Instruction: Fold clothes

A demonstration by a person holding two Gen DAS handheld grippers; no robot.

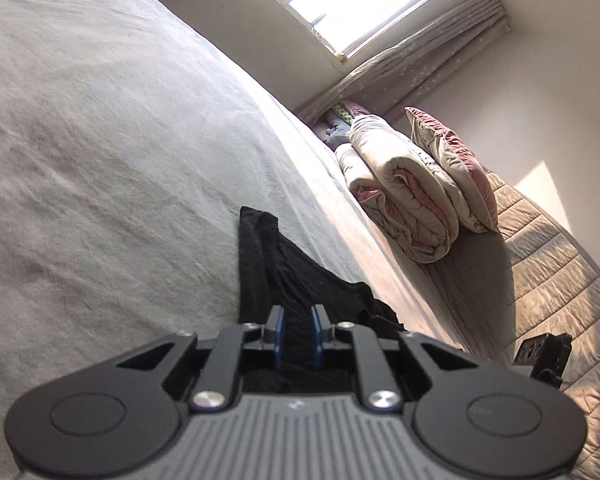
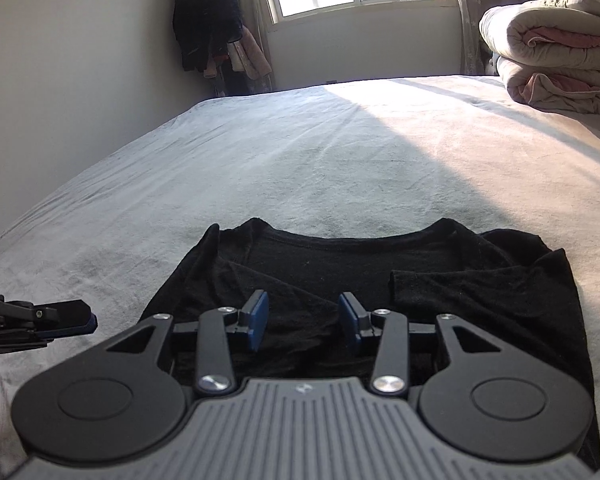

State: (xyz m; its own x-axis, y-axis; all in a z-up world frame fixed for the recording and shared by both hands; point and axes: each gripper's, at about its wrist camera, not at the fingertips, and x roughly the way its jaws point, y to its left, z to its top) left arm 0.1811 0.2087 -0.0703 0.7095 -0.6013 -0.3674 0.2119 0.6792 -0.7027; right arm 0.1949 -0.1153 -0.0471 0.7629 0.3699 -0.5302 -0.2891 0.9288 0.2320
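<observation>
The right gripper [image 2: 303, 316] hovers over the black T-shirt [image 2: 380, 280] with its jaws apart and nothing pinched. The left gripper [image 1: 297, 330] stands narrowly parted over the shirt's edge — whether cloth is caught between its pads is hard to tell. The shirt lies spread on the grey bedspread [image 2: 300, 160] — sleeves folded in.

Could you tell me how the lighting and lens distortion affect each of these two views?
Left wrist view: window blown out white, horizon steeply tilted, sunlit patch on the wall. Right wrist view: sunlight crosses the bed, leaving the black shirt in shade with little fold detail; fisheye bends both frames' edges.
</observation>
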